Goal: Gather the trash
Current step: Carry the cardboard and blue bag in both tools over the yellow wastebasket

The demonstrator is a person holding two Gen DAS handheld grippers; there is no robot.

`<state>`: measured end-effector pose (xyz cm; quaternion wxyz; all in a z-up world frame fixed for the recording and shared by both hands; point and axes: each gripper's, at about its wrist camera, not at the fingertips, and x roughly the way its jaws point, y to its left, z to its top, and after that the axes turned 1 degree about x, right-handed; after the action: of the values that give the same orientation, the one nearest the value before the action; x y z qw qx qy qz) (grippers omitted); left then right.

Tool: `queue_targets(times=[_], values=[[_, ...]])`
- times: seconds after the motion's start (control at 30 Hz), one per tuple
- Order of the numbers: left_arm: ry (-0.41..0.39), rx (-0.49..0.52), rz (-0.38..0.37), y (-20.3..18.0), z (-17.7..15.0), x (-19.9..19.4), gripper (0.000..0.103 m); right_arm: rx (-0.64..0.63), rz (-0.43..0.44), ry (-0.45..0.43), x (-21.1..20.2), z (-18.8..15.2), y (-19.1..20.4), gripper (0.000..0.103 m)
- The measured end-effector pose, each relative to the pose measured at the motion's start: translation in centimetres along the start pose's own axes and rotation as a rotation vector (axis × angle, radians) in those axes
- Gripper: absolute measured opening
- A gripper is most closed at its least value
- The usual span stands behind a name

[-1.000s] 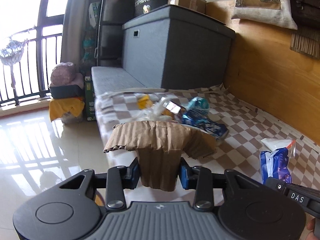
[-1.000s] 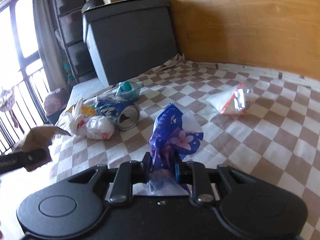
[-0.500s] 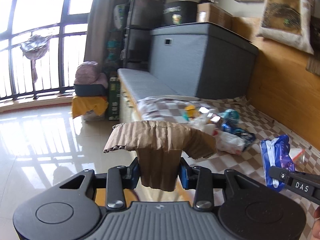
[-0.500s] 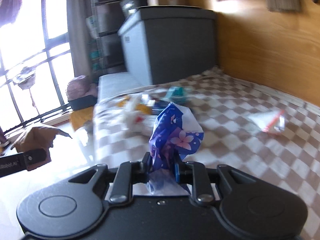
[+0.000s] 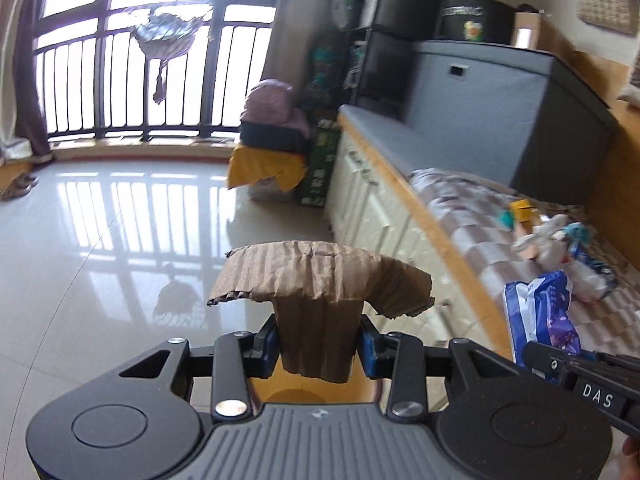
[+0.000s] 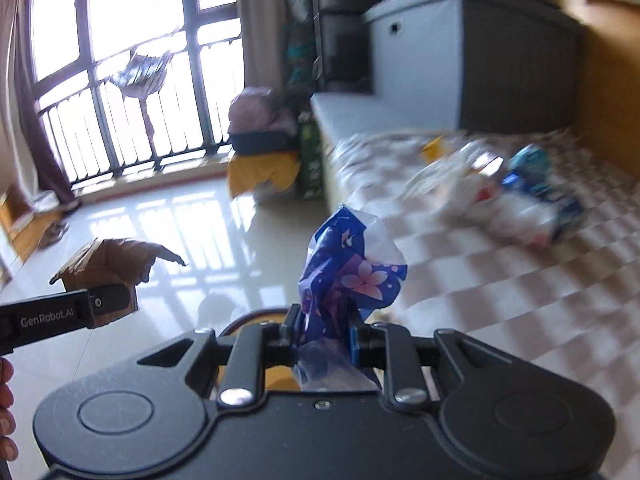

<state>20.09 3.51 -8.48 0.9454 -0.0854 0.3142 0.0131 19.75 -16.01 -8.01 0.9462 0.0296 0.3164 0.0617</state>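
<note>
Both grippers have swung away from the checkered platform [image 5: 472,240] toward the tiled floor [image 5: 120,240]. Left gripper [image 5: 318,344] is clamped on the torn cardboard piece [image 5: 320,292]; right gripper [image 6: 324,336] is clamped on the blue floral plastic bag [image 6: 348,276]. Cardboard appears light and semi-stiff, so a grip at its narrow stem suits it. Bag appears soft, light and slippery, best pinched at bunched folds. Remaining litter [image 6: 516,200] lies on the platform.

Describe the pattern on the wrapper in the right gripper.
Blue-purple wrapper with pink flowers; right wrist view shows it best.
</note>
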Motion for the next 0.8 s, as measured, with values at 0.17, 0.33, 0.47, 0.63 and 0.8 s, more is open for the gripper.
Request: queue_targets(times=[0.17, 0.33, 0.47, 0.63, 0.8], values=[[0.074, -0.05, 0.051, 3.2, -2.0, 4.8, 0.04, 0.017, 0.032, 0.074, 5.6, -1.9, 2.2, 0.023], [0.143, -0.058, 0.051, 4.0, -3.1, 10.2, 0.04, 0.049, 0.043, 0.157, 11.5, -3.5, 2.9, 0.023], [0.189, -0.037, 0.036, 3.6, -3.2, 14.2, 0.04, 0.077, 0.055, 0.219, 15.7, -3.8, 2.6, 0.023], [0.243, -0.035, 0.007, 3.3, -3.1, 18.3, 0.04, 0.11, 0.07, 0.271, 20.3, -3.5, 1.8, 0.023], [0.28, -0.047, -0.008, 3.3, -2.8, 21.5, 0.04, 0.131, 0.067, 0.318, 23.7, -3.7, 0.9, 0.023]])
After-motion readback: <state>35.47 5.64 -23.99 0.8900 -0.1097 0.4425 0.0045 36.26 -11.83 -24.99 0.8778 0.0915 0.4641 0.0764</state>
